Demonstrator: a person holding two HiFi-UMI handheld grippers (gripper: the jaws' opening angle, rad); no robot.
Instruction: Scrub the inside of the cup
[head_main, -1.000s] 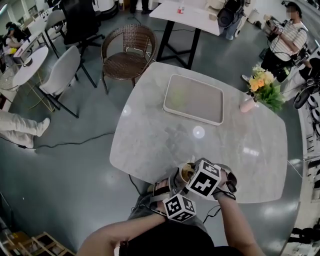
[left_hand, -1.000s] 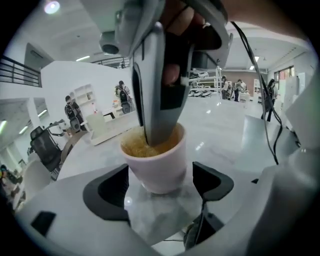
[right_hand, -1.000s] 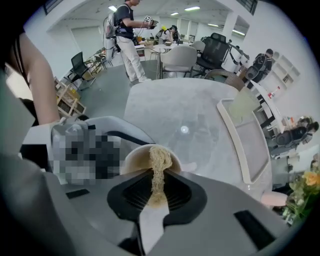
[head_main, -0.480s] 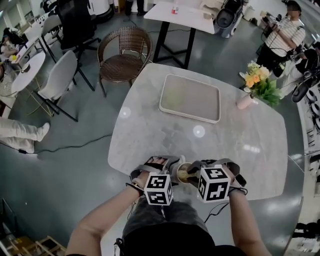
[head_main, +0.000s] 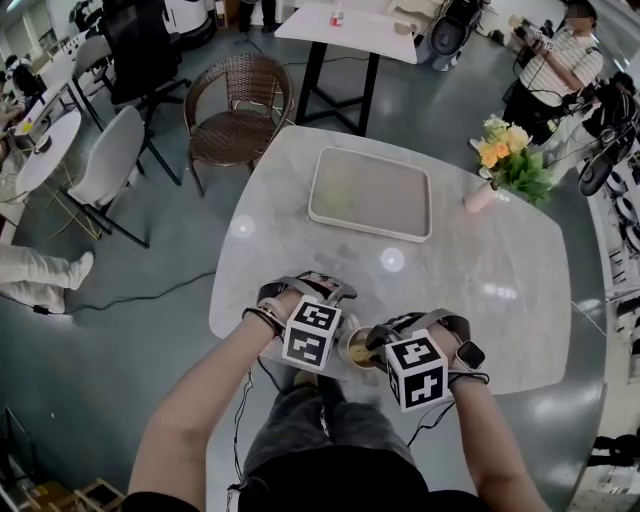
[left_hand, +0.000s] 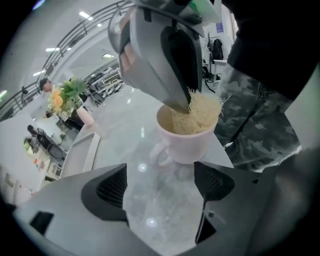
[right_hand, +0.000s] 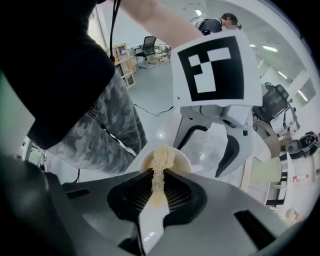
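Scrubbing is judged to be in hand; the cup (left_hand: 186, 142) stands upright on the worktop (head_main: 480, 290), close to the near edge, with the tray (head_main: 370, 195) lying well beyond the cup. The right gripper (right_hand: 156, 175) is held above the cup, its jaws closed on a fibrous scrubber (right_hand: 159, 159) whose free end is pushed down into the cup's mouth. The left gripper (left_hand: 162, 182) is set just beside the cup on the handle side; its jaws are spread wide with only bare worktop between them, so the cup is not gripped. For the next move the scrubber would probably have to be worked round the inner wall and down to the bottom; the cup may well slide or tip unless the left jaws are first closed on its wall or handle.
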